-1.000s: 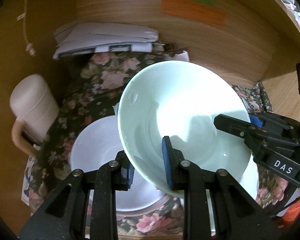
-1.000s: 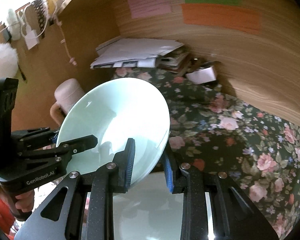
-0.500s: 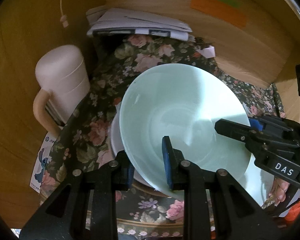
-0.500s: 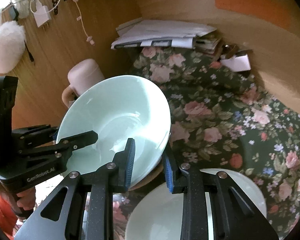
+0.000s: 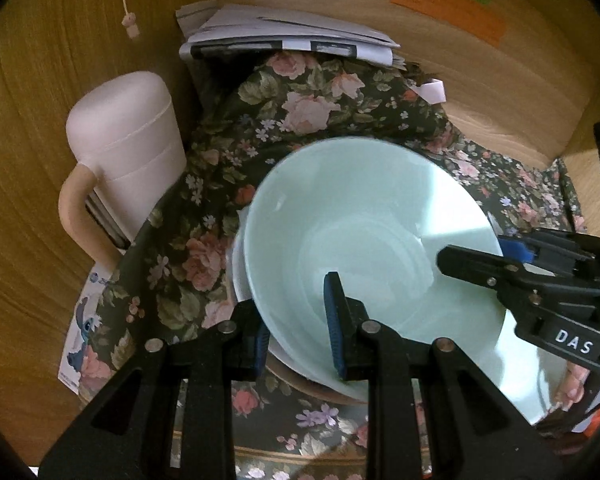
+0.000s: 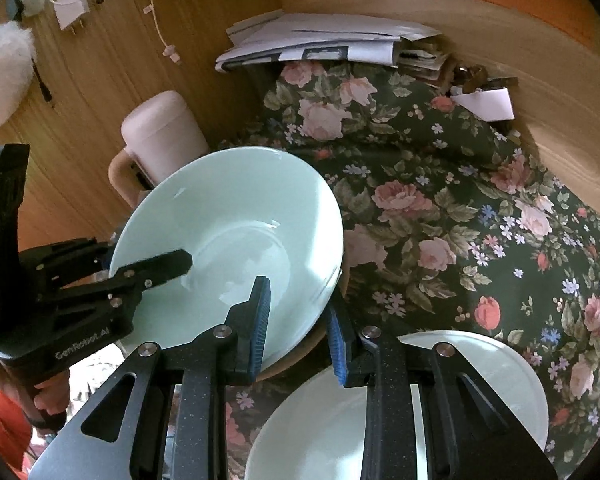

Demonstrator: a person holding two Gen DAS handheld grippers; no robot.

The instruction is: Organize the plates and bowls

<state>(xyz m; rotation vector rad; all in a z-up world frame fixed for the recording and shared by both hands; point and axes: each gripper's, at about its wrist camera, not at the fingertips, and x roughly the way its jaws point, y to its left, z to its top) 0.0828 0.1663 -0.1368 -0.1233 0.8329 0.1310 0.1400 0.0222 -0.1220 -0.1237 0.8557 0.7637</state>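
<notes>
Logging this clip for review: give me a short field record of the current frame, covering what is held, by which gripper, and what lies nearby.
held item: pale green bowl, tilted
left gripper: shut on the bowl's rim
right gripper: shut on the bowl's rim, opposite side
below bowl: white dish, partly hidden
nearby: second pale plate on floral cloth
background: pink mug, stack of papers
</notes>
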